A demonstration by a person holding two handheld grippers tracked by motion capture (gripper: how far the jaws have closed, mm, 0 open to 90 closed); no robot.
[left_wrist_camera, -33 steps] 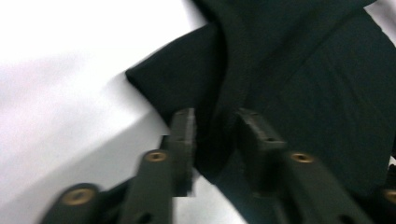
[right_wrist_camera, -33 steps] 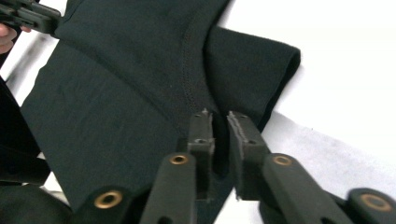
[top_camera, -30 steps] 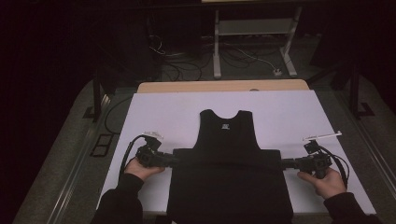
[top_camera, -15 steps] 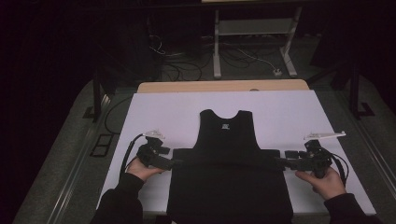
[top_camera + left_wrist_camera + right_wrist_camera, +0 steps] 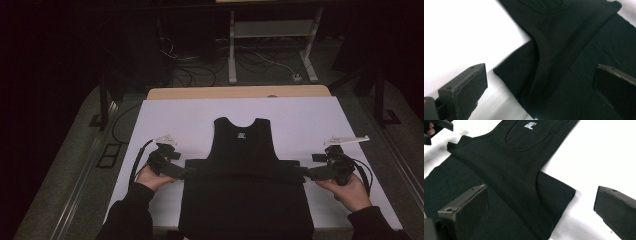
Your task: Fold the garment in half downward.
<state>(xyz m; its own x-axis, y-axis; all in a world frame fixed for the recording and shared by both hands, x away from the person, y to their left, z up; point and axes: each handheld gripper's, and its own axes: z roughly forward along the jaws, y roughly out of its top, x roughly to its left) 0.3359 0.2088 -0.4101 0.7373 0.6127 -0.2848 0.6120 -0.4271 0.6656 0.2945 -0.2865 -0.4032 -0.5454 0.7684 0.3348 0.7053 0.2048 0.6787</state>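
Observation:
A black sleeveless top [image 5: 244, 150] lies flat on the white table cover [image 5: 180, 120], neck toward the far side, its lower half folded into a wide band [image 5: 245, 205]. My left gripper [image 5: 184, 172] sits at the band's left corner and my right gripper [image 5: 304, 174] at its right corner. Both have just been opening. In the left gripper view the left gripper [image 5: 540, 92] stands open, with the cloth corner [image 5: 524, 75] lying loose between the jaws. In the right gripper view the right gripper [image 5: 541, 210] is open over the other corner [image 5: 559, 192].
The wooden table edge [image 5: 240, 92] shows beyond the white cover. Behind it stand a metal frame [image 5: 270, 30] and cables on the floor [image 5: 200, 65]. The other hand's gripper [image 5: 434, 127] appears at the top left of the right gripper view.
Both grippers have let go of the folded band's corners, which now lie flat on the cover. The hands have hardly moved.

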